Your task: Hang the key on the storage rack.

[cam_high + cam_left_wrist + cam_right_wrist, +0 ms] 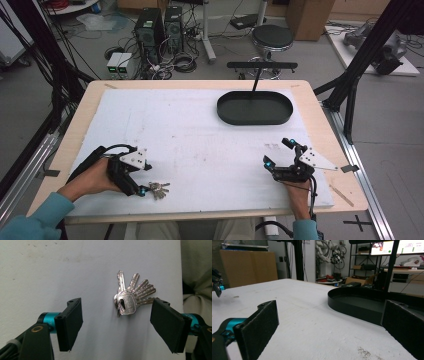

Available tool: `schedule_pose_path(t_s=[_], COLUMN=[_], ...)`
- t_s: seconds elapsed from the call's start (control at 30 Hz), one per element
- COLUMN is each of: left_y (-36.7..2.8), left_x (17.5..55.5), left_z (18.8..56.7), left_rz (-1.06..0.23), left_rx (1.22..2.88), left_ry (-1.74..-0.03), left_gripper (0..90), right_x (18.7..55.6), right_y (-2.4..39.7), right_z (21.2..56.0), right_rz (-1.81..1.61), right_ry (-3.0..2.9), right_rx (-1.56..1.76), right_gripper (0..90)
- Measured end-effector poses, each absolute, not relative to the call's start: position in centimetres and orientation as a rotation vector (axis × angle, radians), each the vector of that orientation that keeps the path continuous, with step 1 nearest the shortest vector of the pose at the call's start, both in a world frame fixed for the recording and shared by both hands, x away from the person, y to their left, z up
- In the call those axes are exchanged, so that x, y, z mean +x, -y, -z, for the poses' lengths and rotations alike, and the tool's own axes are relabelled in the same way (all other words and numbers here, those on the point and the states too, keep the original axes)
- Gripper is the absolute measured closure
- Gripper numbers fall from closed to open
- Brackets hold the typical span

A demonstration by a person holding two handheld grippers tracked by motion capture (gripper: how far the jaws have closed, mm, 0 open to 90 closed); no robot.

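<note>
So I've got the left gripper (116, 322) down over the bunch of keys (131, 298) on the white foam board (62, 270), and the keys are my landmark for everything here. Looking along the left gripper's own jaws, the bunch sits between the two black pads but not centred: it's way closer to the pad on the right side of that view, with the lowest key tip just about meeting that pad's top corner. I can't tell if it's actually touching. The other pad is well apart from the keys, with bare board in between. The jaws are spread with nothing pinched; the keys lie flat on the board, fanned out, blades pointing away from me and off to the right of that view.

From the high view, the keys (158, 189) are near the front edge of the board (200, 145), right at the tip of my left gripper (141, 190), which comes at them from the left. My right gripper (278, 152) is well off to the right of the keys, parked on the board with its jaws spread wide and nothing between them. The black oval tray (255, 108) is far from the keys, up at the back right of the board, and it shows just ahead of the right gripper's (329, 335) jaws in the right gripper view as tray (352, 307).
</note>
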State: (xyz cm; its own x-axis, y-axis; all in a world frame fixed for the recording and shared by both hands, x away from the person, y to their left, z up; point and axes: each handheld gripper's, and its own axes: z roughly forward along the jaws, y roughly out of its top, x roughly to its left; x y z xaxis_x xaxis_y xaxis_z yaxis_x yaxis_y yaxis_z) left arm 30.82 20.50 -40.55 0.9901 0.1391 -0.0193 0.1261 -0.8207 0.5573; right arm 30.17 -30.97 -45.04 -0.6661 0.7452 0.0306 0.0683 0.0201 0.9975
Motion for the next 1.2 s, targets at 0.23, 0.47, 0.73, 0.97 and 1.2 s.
schedule_pose_path(t_s=[0.23, 0.47, 0.73, 0.97, 1.2], left_y=[-20.09, -19.86, -19.8, -19.83, -19.79], left_x=[30.98, 31.12, 31.31, 31.56, 31.52], left_z=[40.71, 40.75, 40.81, 40.91, 41.05], left_rz=[0.018, 0.057, 0.067, 0.069, 0.079], left_rx=[2.562, 2.583, 2.608, 2.631, 2.635], left_ry=[-0.198, -0.207, -0.222, -0.209, -0.227], left_gripper=[37.8, 51.8, 60.8, 69.4, 76.1], right_x=[30.21, 30.21, 30.18, 30.21, 30.21], right_y=[30.99, 30.99, 30.98, 30.99, 31.01], right_z=[45.05, 45.05, 45.05, 45.05, 45.05], right_rz=[-1.696, -1.699, -1.698, -1.698, -1.698], right_ry=[-1.779, -1.78, -1.783, -1.78, -1.782], right_rx=[0.825, 0.826, 0.829, 0.824, 0.826], right_gripper=[0.5, 0.5, 0.5, 0.5, 0.5])
